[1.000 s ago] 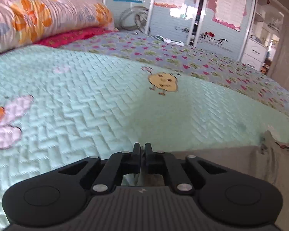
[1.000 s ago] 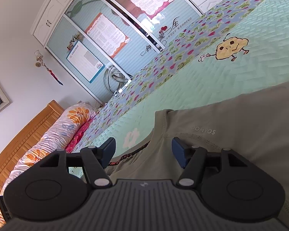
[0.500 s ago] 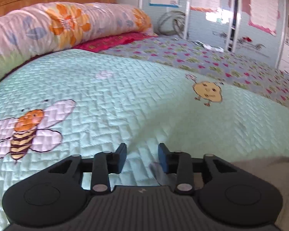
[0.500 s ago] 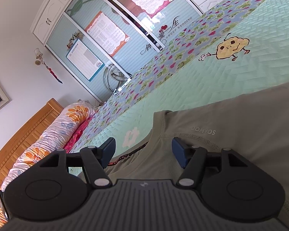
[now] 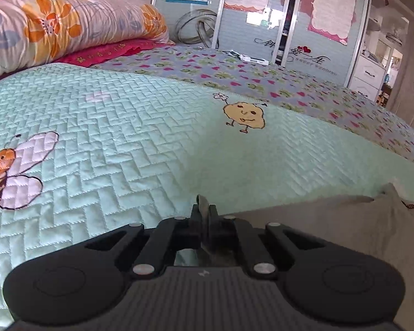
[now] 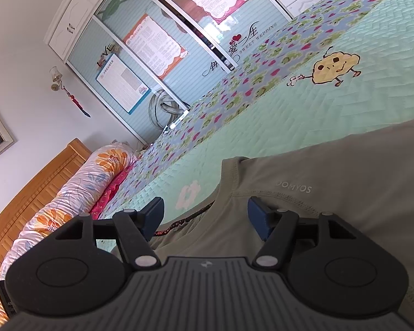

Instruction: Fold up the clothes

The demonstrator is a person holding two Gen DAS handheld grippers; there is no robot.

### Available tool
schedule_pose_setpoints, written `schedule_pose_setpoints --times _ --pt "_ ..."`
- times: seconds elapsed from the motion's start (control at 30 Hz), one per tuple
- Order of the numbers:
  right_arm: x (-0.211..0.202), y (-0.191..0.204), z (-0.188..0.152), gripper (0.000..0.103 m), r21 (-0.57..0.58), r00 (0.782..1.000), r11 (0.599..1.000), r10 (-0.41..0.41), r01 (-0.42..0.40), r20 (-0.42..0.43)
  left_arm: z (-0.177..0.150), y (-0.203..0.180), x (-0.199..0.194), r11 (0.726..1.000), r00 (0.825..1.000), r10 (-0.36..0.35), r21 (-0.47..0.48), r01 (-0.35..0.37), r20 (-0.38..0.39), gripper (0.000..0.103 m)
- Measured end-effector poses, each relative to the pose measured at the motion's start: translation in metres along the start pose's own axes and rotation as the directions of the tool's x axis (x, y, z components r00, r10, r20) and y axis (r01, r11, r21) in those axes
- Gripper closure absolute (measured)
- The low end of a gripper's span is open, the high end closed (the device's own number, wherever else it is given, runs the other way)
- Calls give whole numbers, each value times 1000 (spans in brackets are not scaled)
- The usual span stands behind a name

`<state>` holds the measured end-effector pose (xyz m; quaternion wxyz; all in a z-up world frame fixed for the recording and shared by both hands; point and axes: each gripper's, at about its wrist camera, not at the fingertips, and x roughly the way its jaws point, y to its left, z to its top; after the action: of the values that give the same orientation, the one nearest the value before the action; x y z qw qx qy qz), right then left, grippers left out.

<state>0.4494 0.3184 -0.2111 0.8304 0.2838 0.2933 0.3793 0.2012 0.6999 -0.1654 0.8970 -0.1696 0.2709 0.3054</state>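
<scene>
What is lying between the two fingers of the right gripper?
In the right wrist view, the grey shirt lies between the open right gripper fingers: its collar area, untouched.

Bed: a mint quilted bedspread (image 5: 129,149) is covering it, a floral bolster (image 5: 55,24) lying by the wooden headboard (image 6: 33,193).
Wardrobe: sliding doors (image 6: 157,41) are carrying posters.
Wall: a lamp (image 6: 55,78) is hanging.
Light: daylight is brightening the room.
</scene>
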Motion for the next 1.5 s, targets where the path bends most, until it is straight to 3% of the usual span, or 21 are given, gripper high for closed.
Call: schedule_pose_setpoints --times 0.03,0.07,0.13,0.23,0.37,0.43,0.47,0.5,0.53,0.57,0.93,1.07,1.13,1.17,1.23,1.27,1.3,1.37,1.43,1.5 --pt "0 0 0 35 0 1000 1000 0 0 -1 0 5 -7 999 1000 17 -38 -17 6 86" --pt "0 0 0 35 -1 1000 1000 0 0 -1 -1 10 -14 997 999 34 -75 -33 11 62" --pt "0 0 0 35 -1 1000 1000 1 -1 -2 -2 20 -27 986 997 69 -151 -65 18 38" --pt "0 1 0 35 -4 1000 1000 0 0 -5 -17 30 -59 972 999 26 -236 -16 40 31" --pt "-1 1 0 35 -4 1000 1000 0 0 -6 -40 29 -73 968 999 -54 -245 52 -1 30" --pt "-1 1 0 34 -5 1000 1000 0 0 -6 -47 24 -71 975 998 -59 -217 54 -19 33" --pt "-1 1 0 34 -5 1000 1000 0 0 -6 -50 21 -70 978 998 -59 -203 53 -24 46" --pt "-1 1 0 34 -5 1000 1000 0 0 -6 -52 21 -70 976 997 -71 -207 62 -33 67" --pt "-1 1 0 34 -6 1000 1000 0 0 -6 -52 22 -70 972 995 -90 -222 77 -45 97" --pt "-1 1 0 34 -6 1000 1000 0 0 -7 -53 24 -70 967 992 -109 -238 92 -57 102" --pt "-1 1 0 33 -10 1000 1000 2 -2 -14 -66 19 -101 984 974 -116 -159 86 -195 100" --pt "-1 1 0 33 -10 1000 1000 3 -3 -15 -68 11 -107 994 973 -32 -111 6 -230 95" --pt "-1 1 1 33 -11 1000 1000 3 -3 -16 -63 8 -117 988 980 69 -127 -93 -187 93" --pt "-1 2 1 33 -11 1000 1000 3 -3 -16 -59 6 -123 979 979 127 -140 -149 -158 84" --pt "-1 2 1 33 -13 1000 1000 2 -2 -17 -53 3 -134 951 965 243 -172 -257 -102 76" --pt "-1 2 1 33 -13 1000 1000 2 -2 -17 -48 -2 -137 955 973 226 -184 -232 -54 74" --pt "-1 2 1 32 -13 1000 1000 2 -2 -17 -41 -13 -132 974 988 154 -166 -154 -10 71" --pt "-1 2 1 32 -14 1000 1000 3 -3 -18 -27 -44 -113 996 1000 7 -87 -4 28 54" --pt "-1 2 1 32 -16 1000 1000 4 -4 -18 -16 -77 -83 993 993 -116 2 116 9 53" --pt "-1 2 1 31 -17 1000 1000 5 -6 -20 -12 -102 -54 984 984 -178 13 178 -23 53"
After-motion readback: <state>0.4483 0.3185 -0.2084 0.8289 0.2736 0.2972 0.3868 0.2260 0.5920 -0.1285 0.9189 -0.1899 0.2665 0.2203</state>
